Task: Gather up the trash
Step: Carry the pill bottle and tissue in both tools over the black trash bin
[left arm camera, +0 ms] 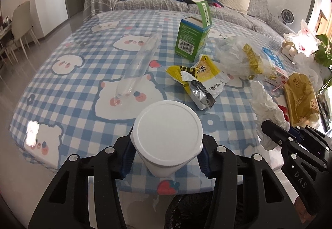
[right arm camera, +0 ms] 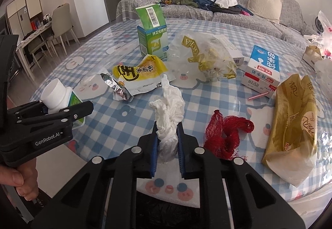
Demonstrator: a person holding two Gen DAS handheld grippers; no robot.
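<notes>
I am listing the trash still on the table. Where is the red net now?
In the right wrist view the red net lies on the table, just right of the right gripper, between the tissue and the gold bag.

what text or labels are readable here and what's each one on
"GenRobot.AI": side of the left tongs
"DAS": arm of the right tongs
"扶正化瘀片": green medicine box
"纯牛奶": milk carton, printed upside down
"清风": gold tissue pack
Yellow snack wrapper: large characters, too creased to read
White bottle label, barcodes, small print: too small
</notes>
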